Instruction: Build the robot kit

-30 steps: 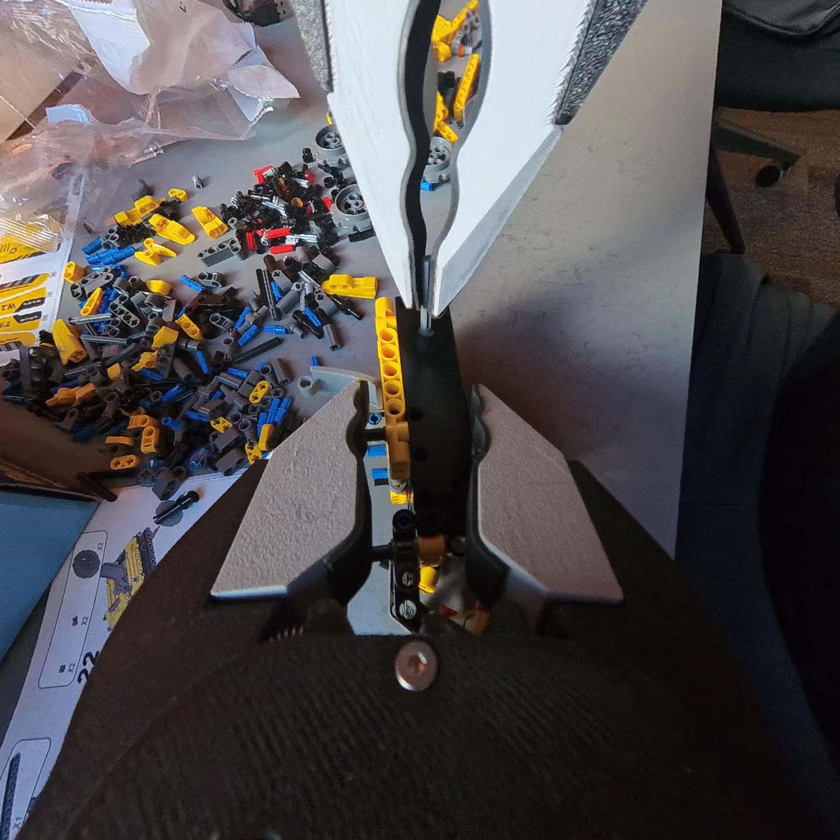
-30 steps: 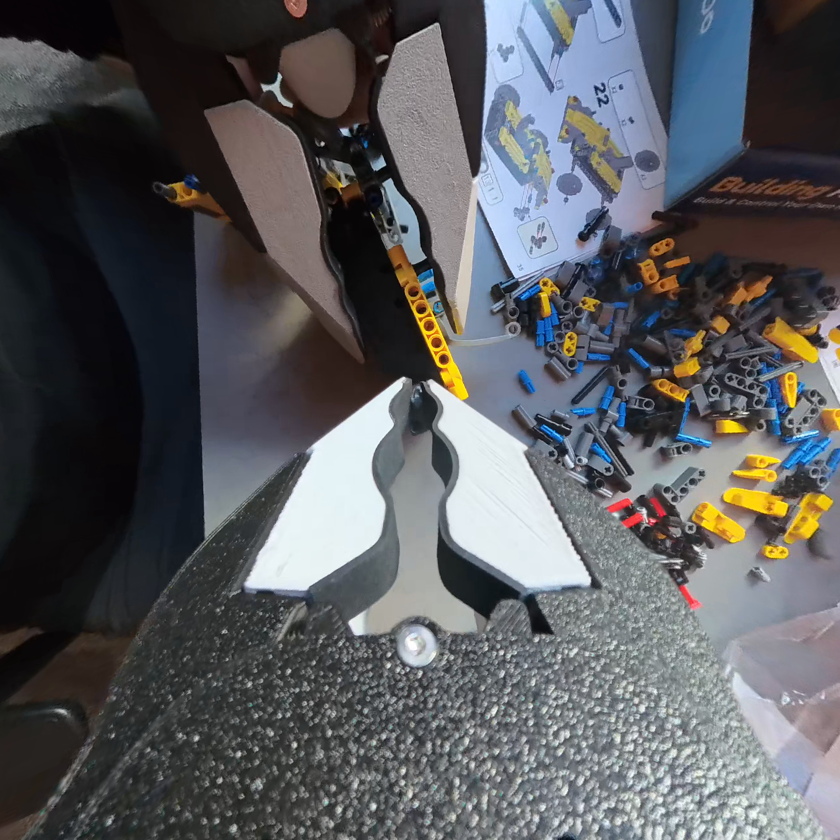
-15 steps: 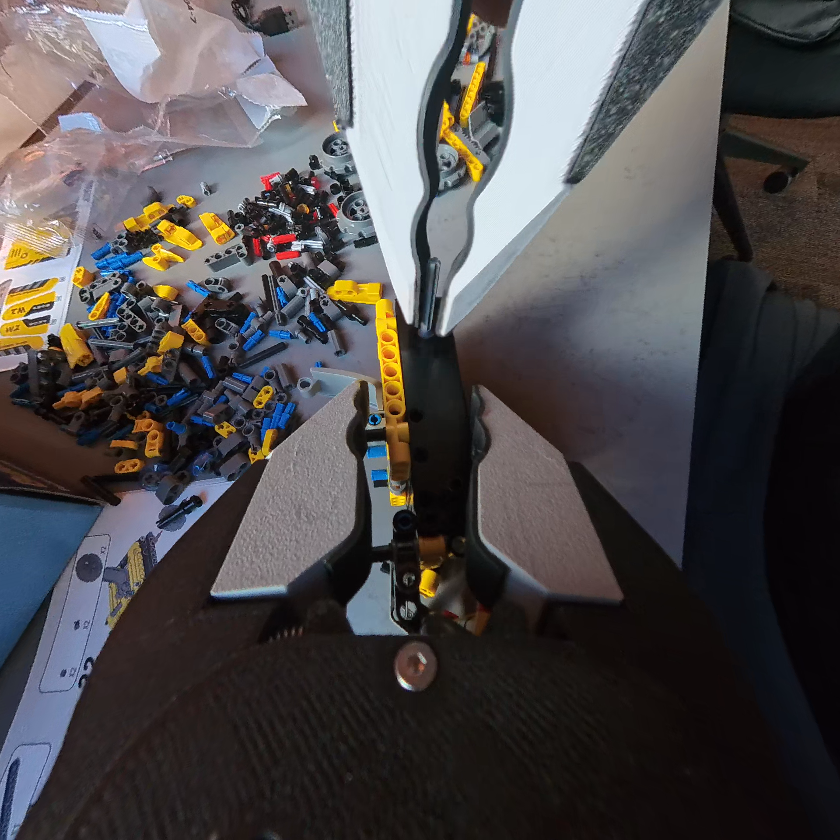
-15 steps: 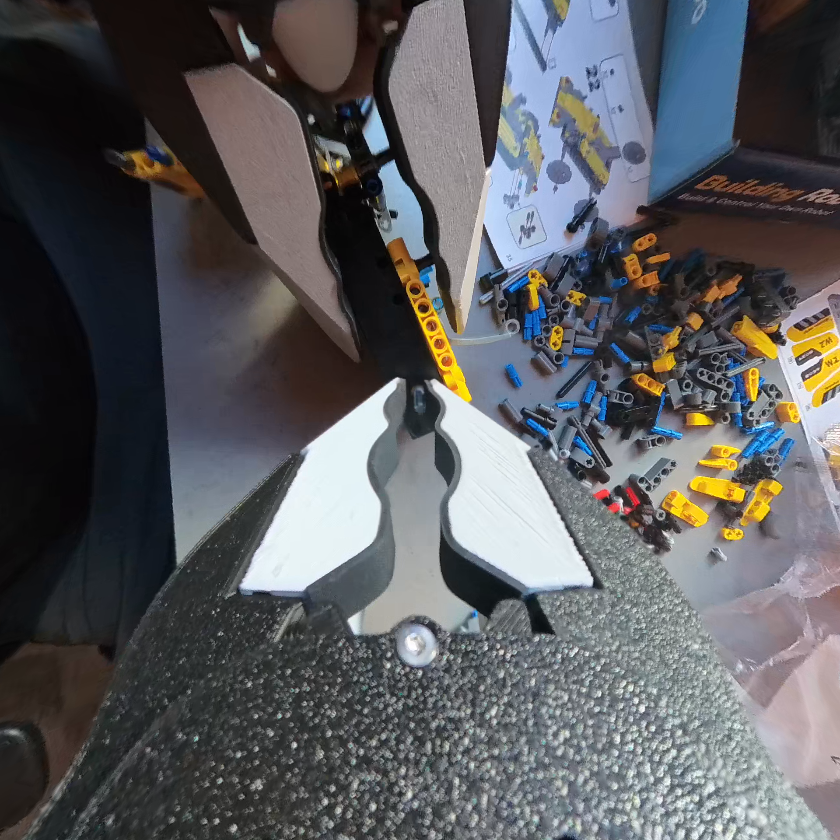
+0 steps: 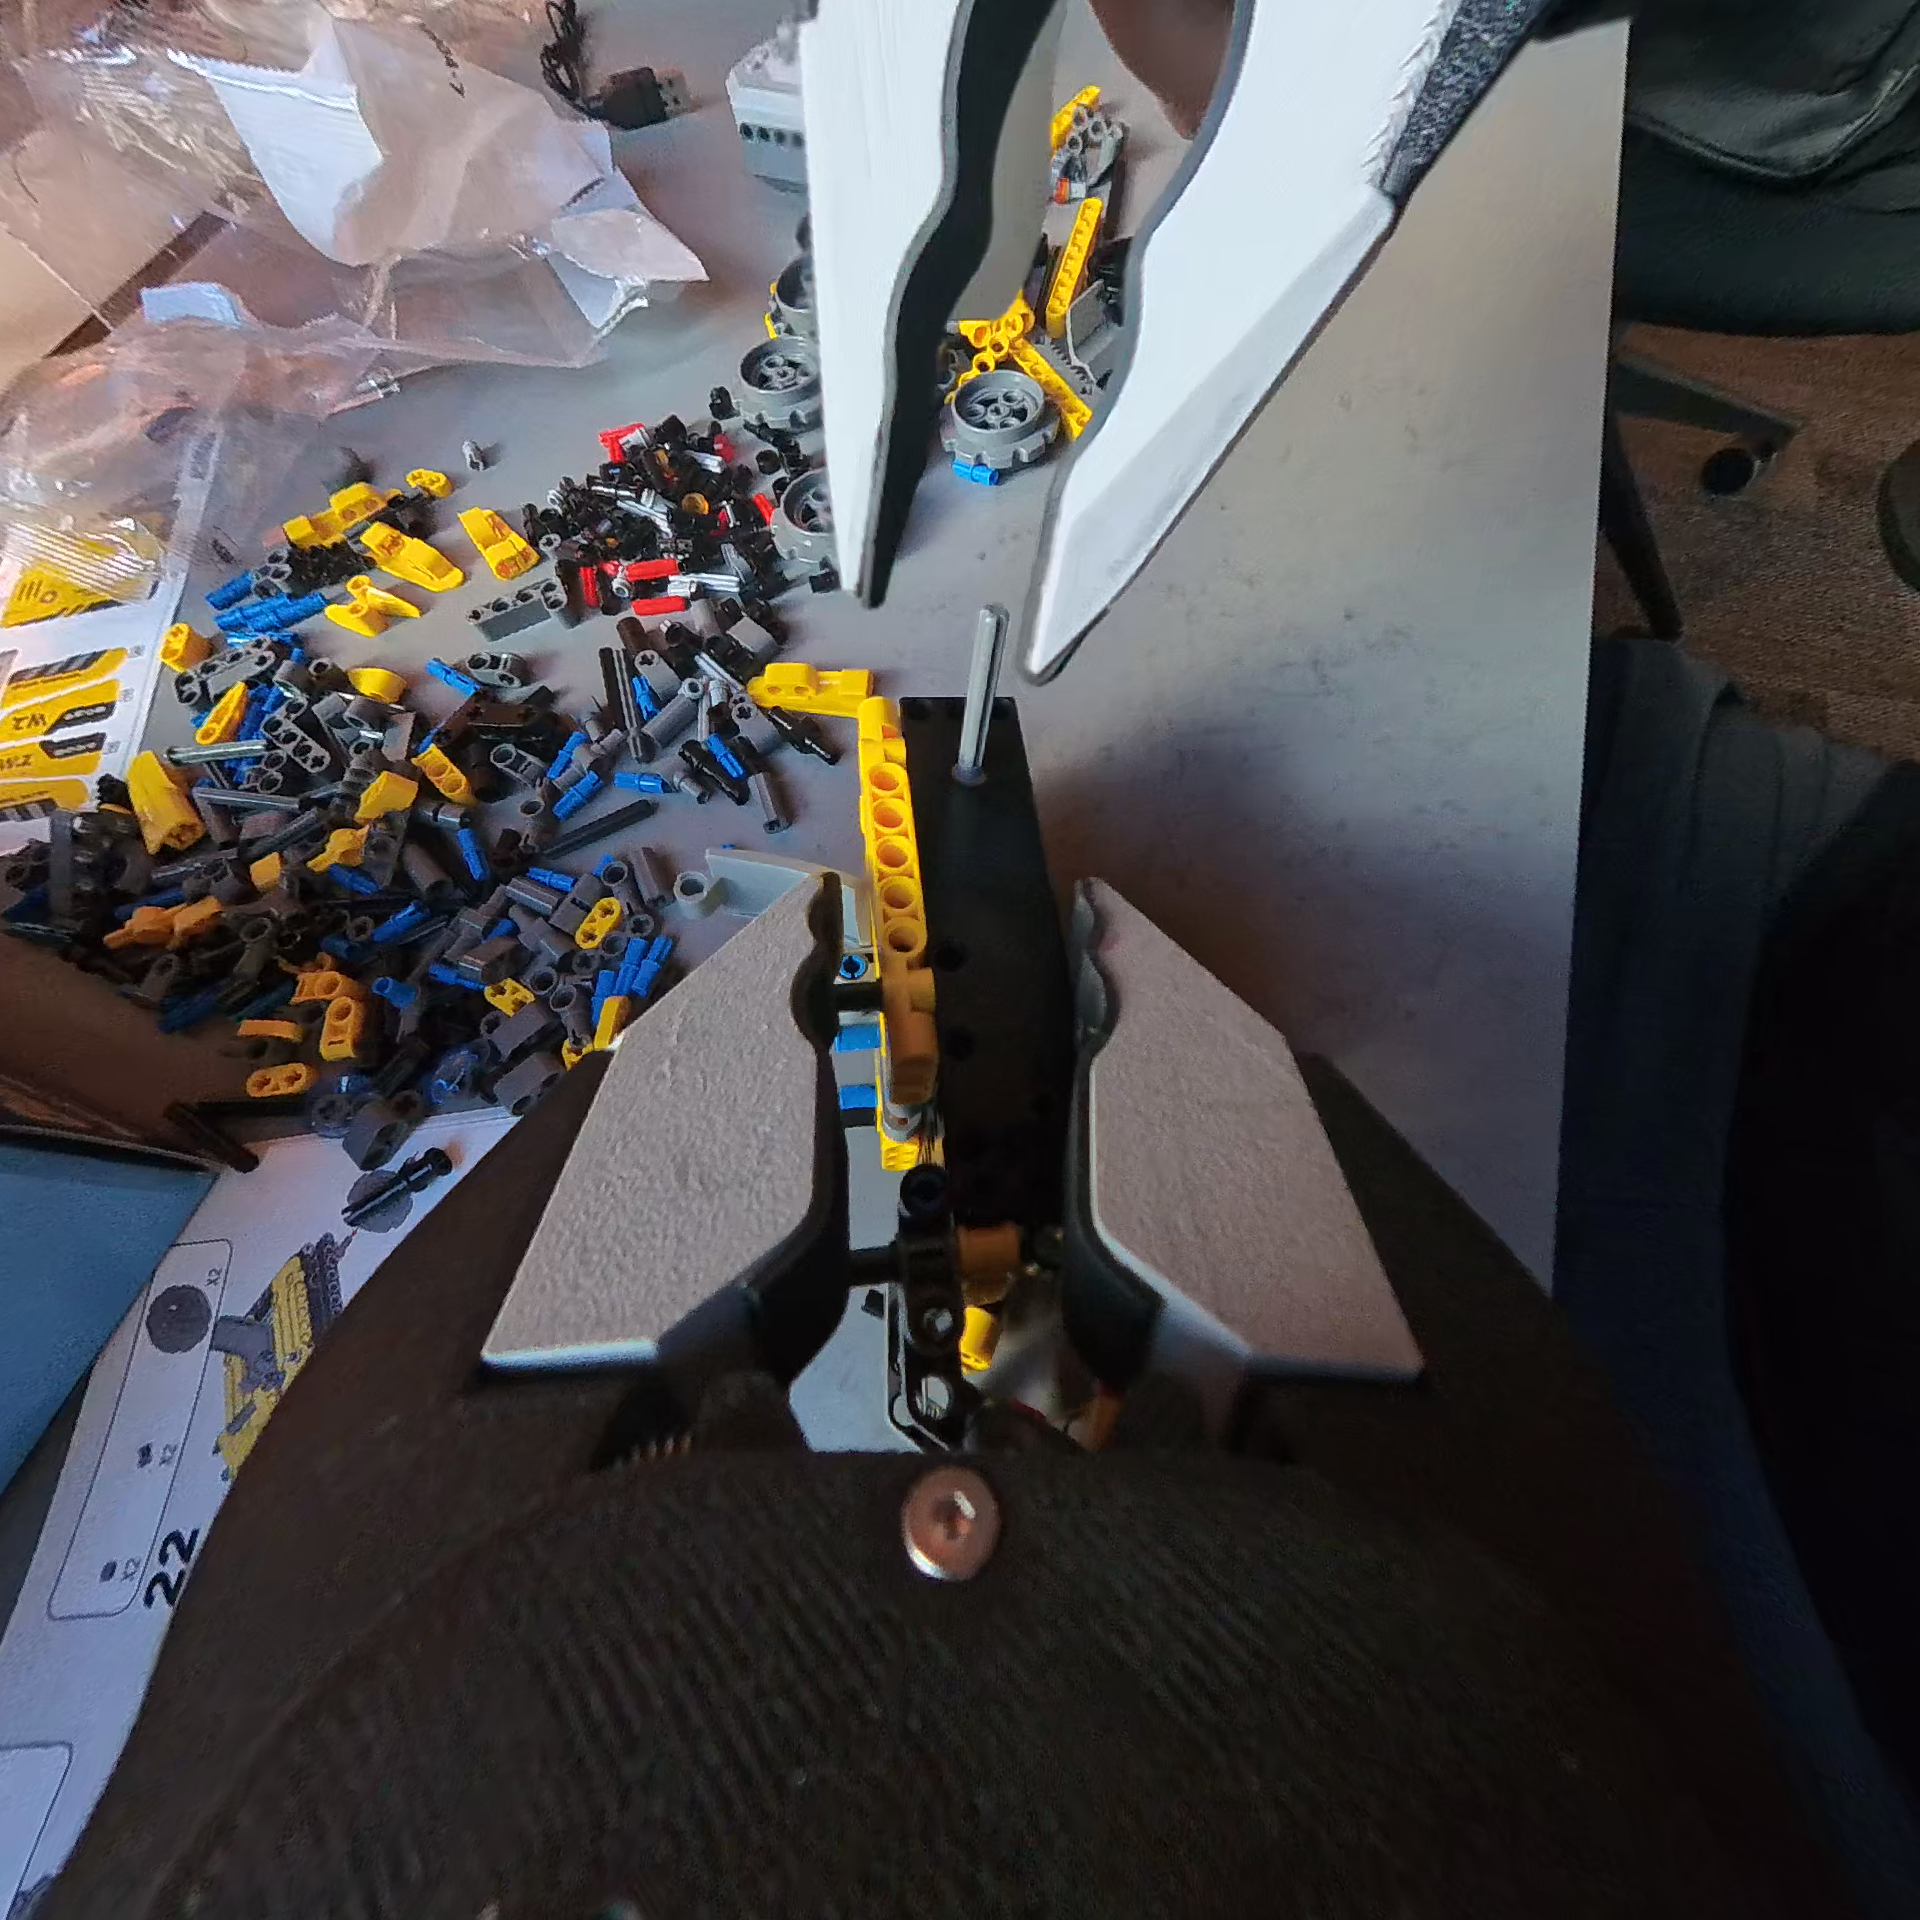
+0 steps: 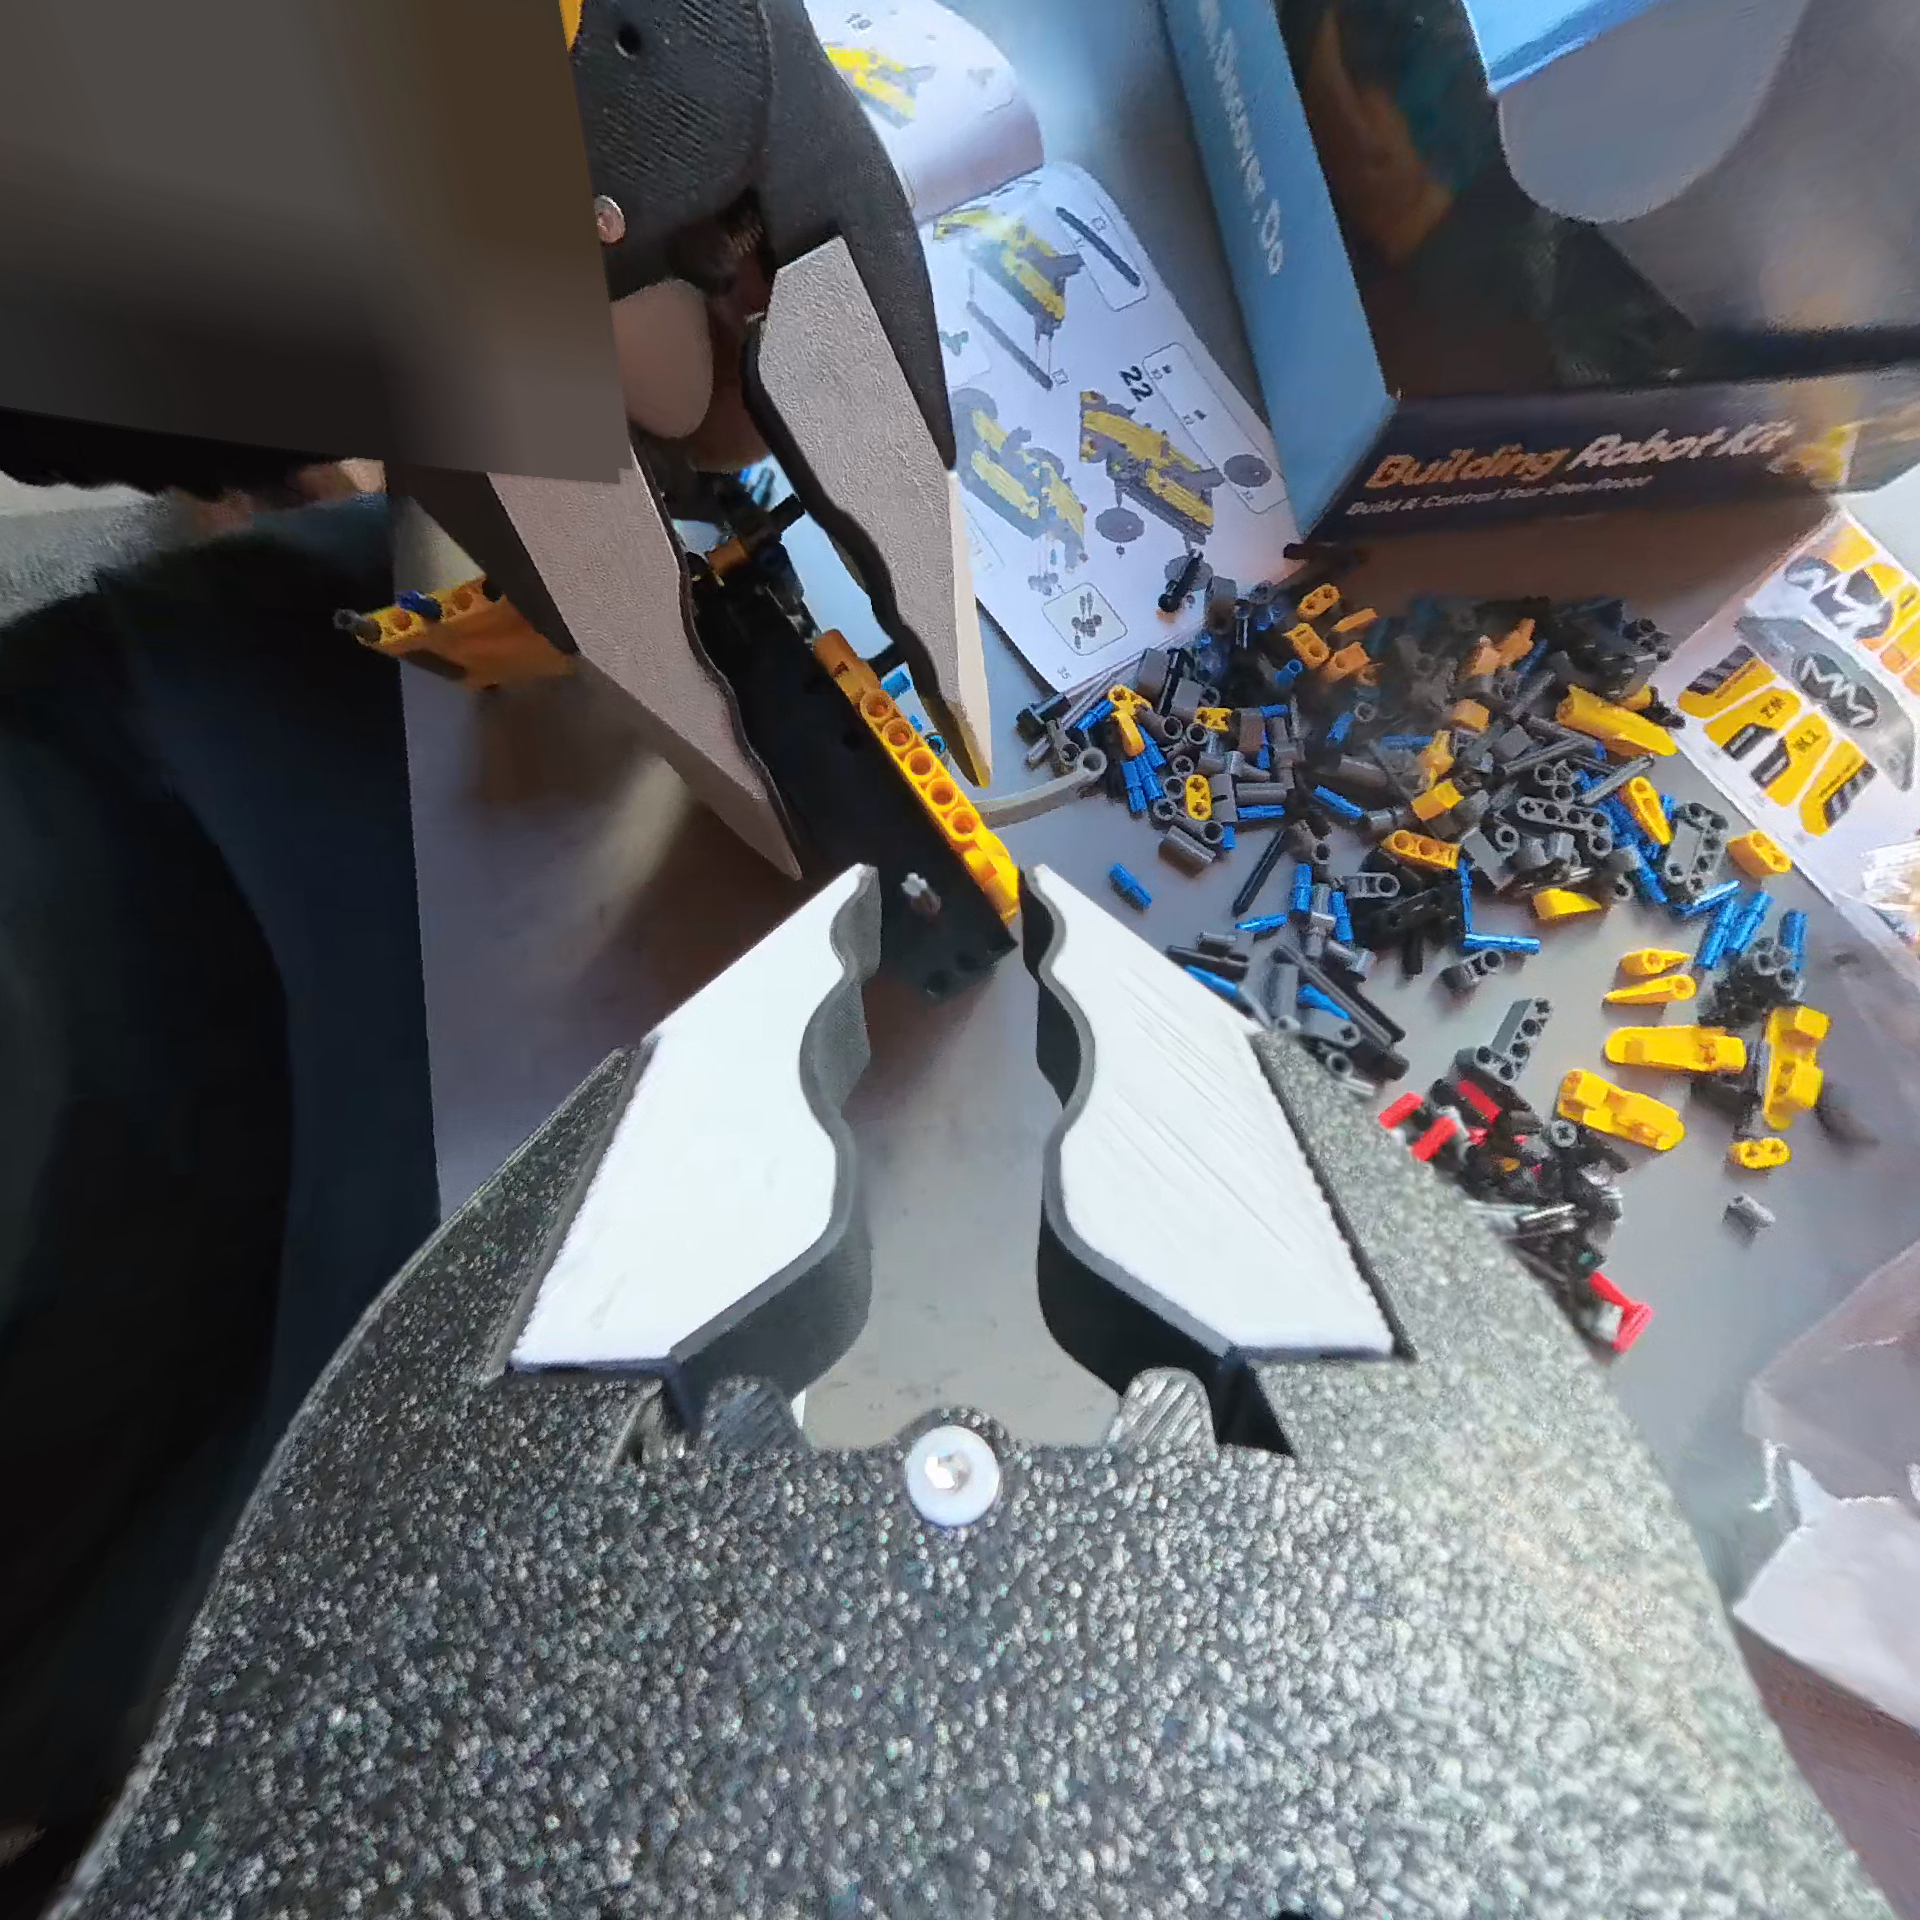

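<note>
My left gripper (image 5: 956, 914), with grey fingers, is shut on a black and yellow brick assembly (image 5: 987, 883) and holds it above the grey table (image 5: 1351, 727). A yellow holed beam (image 5: 896, 831) runs along the assembly's left side. A thin grey axle (image 5: 982, 686) sticks out of the black block's far end. My right gripper (image 6: 951, 883), with white fingers, is open, its tips on either side of that end and the axle stub (image 6: 914, 891). It holds nothing. In the left wrist view the right gripper (image 5: 951, 634) hangs just beyond the axle. The left gripper (image 6: 878, 821) also shows in the right wrist view.
A pile of small loose pieces (image 5: 416, 779) covers the table left of the assembly. Grey wheels and a part-built yellow frame (image 5: 997, 416) lie behind. There are plastic bags (image 5: 312, 208), a sticker sheet (image 5: 62, 675), an instruction booklet (image 6: 1091, 416) and a blue box (image 6: 1558, 416). The table edge (image 5: 1579, 831) is near. About 4 centimeters separates my left fingertips from my right.
My right gripper was shut on the grey axle at the block's end. It has opened and drawn back a little, leaving the axle in the block. The left gripper kept its hold.
</note>
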`<state>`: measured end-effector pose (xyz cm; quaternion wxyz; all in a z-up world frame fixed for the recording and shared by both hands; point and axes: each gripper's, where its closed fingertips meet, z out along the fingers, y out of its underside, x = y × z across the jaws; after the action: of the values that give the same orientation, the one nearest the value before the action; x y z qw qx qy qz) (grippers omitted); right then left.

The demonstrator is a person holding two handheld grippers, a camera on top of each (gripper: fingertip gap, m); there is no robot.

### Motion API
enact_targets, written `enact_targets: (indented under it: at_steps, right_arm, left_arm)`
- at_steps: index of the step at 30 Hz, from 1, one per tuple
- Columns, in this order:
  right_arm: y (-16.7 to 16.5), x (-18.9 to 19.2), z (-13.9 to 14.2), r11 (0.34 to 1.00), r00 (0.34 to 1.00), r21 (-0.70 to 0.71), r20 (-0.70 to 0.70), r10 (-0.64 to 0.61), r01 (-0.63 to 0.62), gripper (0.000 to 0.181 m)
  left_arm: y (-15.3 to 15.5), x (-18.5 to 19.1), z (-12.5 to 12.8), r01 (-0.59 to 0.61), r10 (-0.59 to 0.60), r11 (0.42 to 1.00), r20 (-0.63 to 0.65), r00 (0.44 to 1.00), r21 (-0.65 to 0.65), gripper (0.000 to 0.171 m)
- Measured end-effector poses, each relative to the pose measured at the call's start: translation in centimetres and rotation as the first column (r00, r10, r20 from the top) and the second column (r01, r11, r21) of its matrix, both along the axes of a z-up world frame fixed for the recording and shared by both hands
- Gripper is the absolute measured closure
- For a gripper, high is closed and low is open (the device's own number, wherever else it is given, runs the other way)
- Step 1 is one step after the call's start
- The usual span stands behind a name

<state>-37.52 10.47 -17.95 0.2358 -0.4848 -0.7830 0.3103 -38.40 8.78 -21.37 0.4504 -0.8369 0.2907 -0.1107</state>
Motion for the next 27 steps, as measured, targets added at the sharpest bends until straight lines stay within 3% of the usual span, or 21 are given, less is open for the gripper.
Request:
enact_targets:
  at_steps: [6,16,20,27]
  right_arm:
    - [0.1,0.7,0.1,0.998,0.997,-0.053,-0.06,-0.04,0.037,0.151]
    - [1.5,0.4,1.8,0.977,0.929,-0.181,-0.33,-0.17,0.114,0.14]
    - [1.9,-1.1,1.7,0.941,0.907,-0.297,-0.331,-0.26,0.161,0.135]
    - [1.1,-2.2,0.0,0.934,0.925,-0.298,-0.261,-0.276,0.195,0.132]
  left_arm:
    - [0.2,0.0,0.1,-0.002,0.002,1.0,0.003,1.0,0.01,0.131]
    - [0.5,-0.3,1.2,-0.043,0.034,0.996,0.118,0.992,0.073,0.126]
    - [0.7,-1.4,2.3,-0.101,0.084,0.984,0.117,0.99,0.148,0.121]
    - [0.4,-1.6,3.9,-0.113,0.072,0.975,0.207,0.976,0.192,0.119]
